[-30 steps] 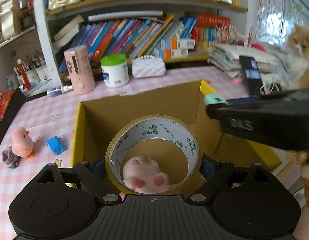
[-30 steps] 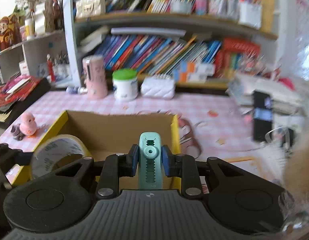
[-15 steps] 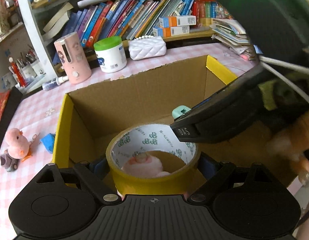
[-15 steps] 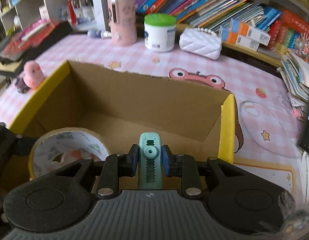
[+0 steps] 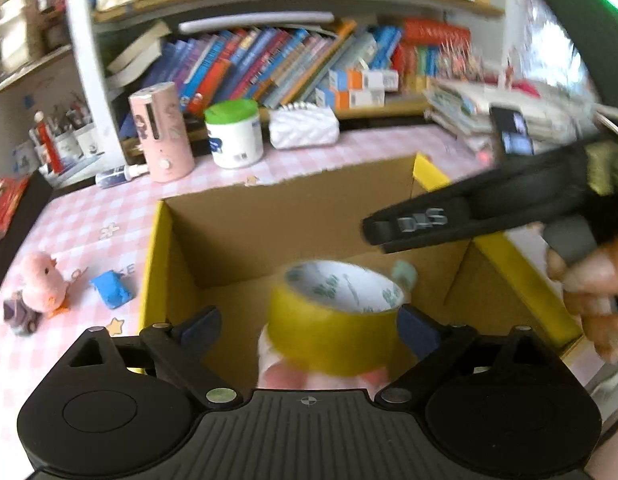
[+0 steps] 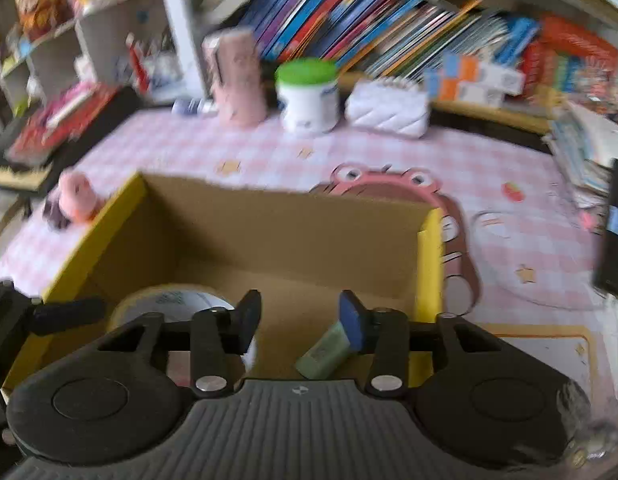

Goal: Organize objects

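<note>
An open cardboard box with yellow rims stands on the pink checked table. My left gripper is open above the box; a yellow tape roll lies between its fingers, against the right finger and free of the left, on top of a pink plush. My right gripper is open over the box; a mint green clip lies loose, tilted by its right finger. The tape roll also shows in the right wrist view, and the clip in the left wrist view.
A pink duck toy, a small purple toy and a blue piece lie left of the box. A pink cylinder, a green-lidded jar and a white quilted purse stand at the back below bookshelves.
Both grippers have opened. The tape roll has left the left gripper's grip and dropped into the box. The mint clip has fallen out of the right gripper into the box.
</note>
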Tool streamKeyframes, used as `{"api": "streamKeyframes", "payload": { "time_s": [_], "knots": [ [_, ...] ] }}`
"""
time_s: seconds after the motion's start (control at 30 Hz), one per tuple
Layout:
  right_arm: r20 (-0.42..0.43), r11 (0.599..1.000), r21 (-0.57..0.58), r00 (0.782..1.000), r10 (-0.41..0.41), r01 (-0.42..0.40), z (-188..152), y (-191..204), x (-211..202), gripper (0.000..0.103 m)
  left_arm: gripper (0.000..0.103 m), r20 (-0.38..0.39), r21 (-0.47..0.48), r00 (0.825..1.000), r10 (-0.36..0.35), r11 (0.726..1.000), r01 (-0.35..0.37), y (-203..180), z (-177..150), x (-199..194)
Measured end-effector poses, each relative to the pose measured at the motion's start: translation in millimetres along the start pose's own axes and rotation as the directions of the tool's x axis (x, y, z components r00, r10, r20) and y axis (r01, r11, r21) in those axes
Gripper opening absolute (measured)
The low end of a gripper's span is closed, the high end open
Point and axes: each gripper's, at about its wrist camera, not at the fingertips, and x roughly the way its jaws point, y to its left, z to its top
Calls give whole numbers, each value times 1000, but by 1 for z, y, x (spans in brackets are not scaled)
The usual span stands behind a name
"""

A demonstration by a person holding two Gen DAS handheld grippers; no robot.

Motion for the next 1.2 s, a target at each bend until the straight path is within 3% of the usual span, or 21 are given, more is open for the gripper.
{"api": "streamKeyframes", "payload": {
  "time_s": [0.2, 0.37, 0.57, 0.77, 0.93, 1.07, 1.2],
  "knots": [
    [118, 997, 64, 992, -54, 46, -18, -1, -47, 46, 98, 41, -47, 999, -25, 999, 27, 6, -3, -24],
    [225, 983, 134, 962, -157, 129, -47, 8, -87, 47, 98, 84, -97, 996, -5, 995, 13, 15, -18, -53],
    [319, 948, 186, 896, -308, 260, -85, 34, -126, 57, 98, 86, -190, 996, 35, 982, -18, 39, -39, -79],
    [289, 885, 275, 846, -449, 375, -127, 69, -142, 68, 98, 68, -264, 992, 102, 961, -81, 71, -66, -104],
    [193, 880, 256, 871, -452, 400, -150, 109, -132, 74, 98, 42, -330, 993, 110, 940, -90, 102, -90, -127],
    [149, 912, 214, 911, -384, 349, -159, 146, -124, 80, 98, 52, -300, 989, 137, 947, -115, 119, -105, -148],
    [149, 940, 158, 934, -325, 301, -164, 186, -118, 82, 98, 32, -306, 988, 153, 942, -136, 139, -121, -163]
  ]
}}
